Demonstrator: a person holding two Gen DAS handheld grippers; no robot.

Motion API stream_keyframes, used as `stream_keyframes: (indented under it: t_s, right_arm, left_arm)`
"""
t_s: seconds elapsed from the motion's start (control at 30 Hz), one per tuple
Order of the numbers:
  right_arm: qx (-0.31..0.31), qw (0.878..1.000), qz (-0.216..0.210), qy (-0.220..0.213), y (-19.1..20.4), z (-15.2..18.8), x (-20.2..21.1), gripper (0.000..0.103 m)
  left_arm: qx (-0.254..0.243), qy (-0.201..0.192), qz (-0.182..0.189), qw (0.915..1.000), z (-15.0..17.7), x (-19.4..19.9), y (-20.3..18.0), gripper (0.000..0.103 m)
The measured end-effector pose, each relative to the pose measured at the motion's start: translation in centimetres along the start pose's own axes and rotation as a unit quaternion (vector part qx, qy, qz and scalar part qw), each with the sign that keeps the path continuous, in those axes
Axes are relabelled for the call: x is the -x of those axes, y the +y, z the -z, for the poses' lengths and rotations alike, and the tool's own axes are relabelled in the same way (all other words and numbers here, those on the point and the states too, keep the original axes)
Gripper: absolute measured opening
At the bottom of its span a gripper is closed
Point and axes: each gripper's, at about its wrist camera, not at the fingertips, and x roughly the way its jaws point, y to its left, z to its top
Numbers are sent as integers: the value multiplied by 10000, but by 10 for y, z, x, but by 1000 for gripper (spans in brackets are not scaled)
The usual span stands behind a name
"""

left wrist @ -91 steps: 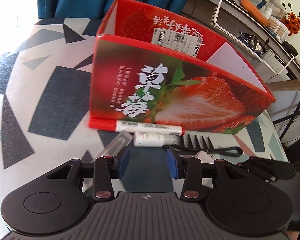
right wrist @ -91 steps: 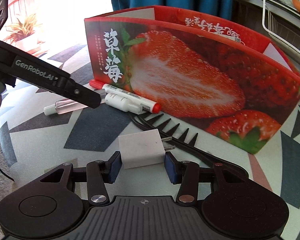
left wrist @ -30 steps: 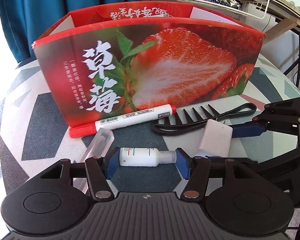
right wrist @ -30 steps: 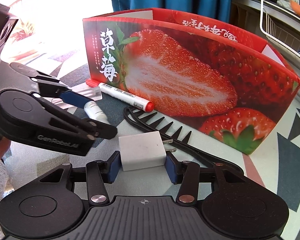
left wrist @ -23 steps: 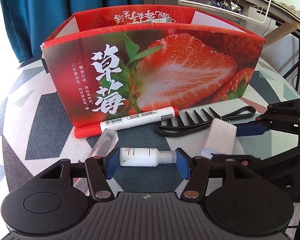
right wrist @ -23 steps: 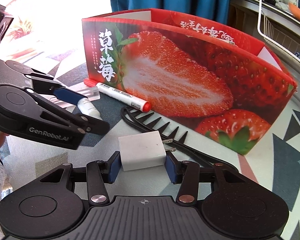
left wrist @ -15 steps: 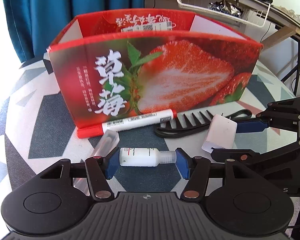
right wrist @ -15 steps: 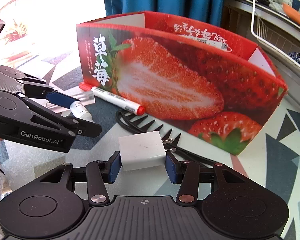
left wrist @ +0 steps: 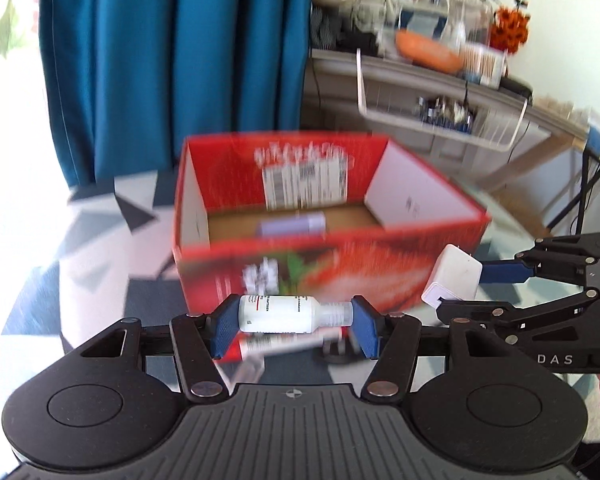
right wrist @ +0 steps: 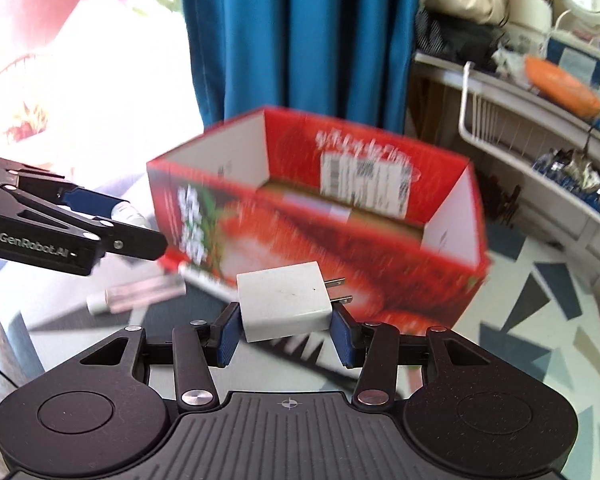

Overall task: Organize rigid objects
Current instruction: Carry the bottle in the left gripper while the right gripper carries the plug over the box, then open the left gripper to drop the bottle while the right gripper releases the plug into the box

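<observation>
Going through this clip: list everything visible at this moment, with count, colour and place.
box: one, red strawberry print, open, on patterned table
item: one, pale purple, inside box
bottle: one, white, in left gripper
charger: one, white, in right gripper
marker: one, white and red, against box front
tube: one, clear, on table
comb: one, black, below charger
curtain: blue, behind
wire basket: white, on cluttered shelf
</observation>
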Motion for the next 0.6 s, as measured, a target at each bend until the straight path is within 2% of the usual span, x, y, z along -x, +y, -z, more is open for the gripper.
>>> stream_keyframes:
  t_s: [0.13,0.27,0.37,0.6]
  right_arm:
    - [6,9997,77,-212,-17,-30,7,44]
    - [79,9996,211,-146,-40,-59,-15,44]
    - [89,9995,276,153,-59,-75,-50,44]
    - [-32,9953,293,923,-80,-82,-122,44]
  left_arm:
    - [13,-224,-5,9997,-32,3,3,62]
    - [101,-118,8,9999,-66,-20,6,62]
    - [234,203,-14,9995,-82,-54,14,62]
    - [116,761,-293,9966,-95,-117,24,62]
